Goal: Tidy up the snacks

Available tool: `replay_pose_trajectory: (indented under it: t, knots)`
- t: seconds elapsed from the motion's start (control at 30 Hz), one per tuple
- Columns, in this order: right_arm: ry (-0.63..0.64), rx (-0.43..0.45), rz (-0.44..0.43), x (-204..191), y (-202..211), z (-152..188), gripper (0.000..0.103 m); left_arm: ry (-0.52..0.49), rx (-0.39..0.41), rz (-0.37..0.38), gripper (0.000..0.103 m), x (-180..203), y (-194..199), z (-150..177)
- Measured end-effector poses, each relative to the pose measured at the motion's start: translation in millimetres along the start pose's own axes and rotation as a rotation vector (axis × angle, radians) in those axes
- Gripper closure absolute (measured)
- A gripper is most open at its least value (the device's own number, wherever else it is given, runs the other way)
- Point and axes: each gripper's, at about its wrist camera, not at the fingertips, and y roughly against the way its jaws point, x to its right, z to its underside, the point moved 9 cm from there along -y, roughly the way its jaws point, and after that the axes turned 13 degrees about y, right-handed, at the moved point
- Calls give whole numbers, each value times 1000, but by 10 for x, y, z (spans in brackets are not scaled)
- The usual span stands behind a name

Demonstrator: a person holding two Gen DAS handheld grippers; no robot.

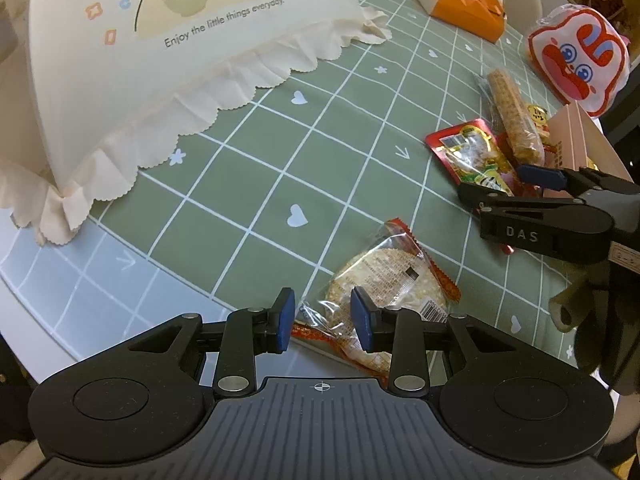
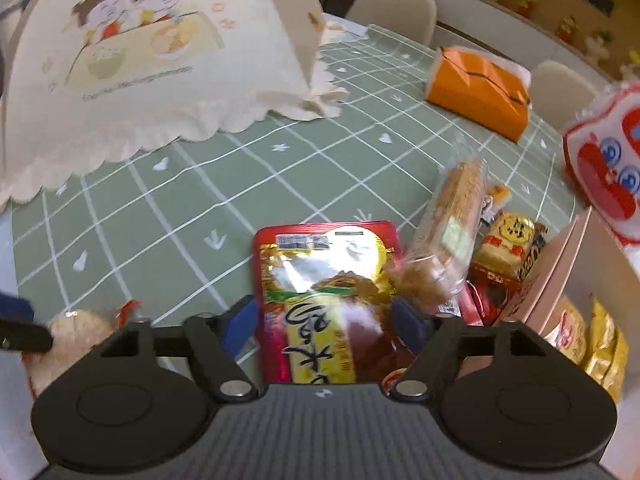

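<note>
My left tongs (image 1: 322, 318) straddle the round rice cracker packet (image 1: 384, 280) lying on the green tablecloth (image 1: 280, 140), pads apart and not yet pinching, while my right tongs (image 2: 324, 320) gape around the red snack pouch (image 2: 320, 280) beside the pink box (image 2: 560, 280), ready to lift it in.

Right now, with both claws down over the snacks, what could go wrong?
1. The right claw straddles the red pouch, but the long wafer pack overlaps the pouch's right edge; closing may pinch or drag both.
2. The left claw sits over the round rice cracker; squeezing could crack it.
3. The pink box stands close beside the pile; a sideways sweep could bump it.
</note>
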Motion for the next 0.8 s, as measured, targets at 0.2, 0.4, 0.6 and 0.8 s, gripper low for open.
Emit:
replay_pose_trajectory:
  t: [0.2, 0.4, 0.6, 0.8]
  knots:
    - [-77, -8, -72, -149, 47, 107, 27, 17, -7, 10, 63, -25, -3, -3]
    - [-116, 14, -224, -434, 320, 244, 27, 37, -10, 23, 58, -60, -14, -6]
    - [-40, 44, -235, -538, 407, 200, 27, 43, -7, 35, 57, -82, -19, 3]
    - [-102, 87, -334, -514, 495, 112, 27, 58, -8, 44, 54, -112, -17, 17]
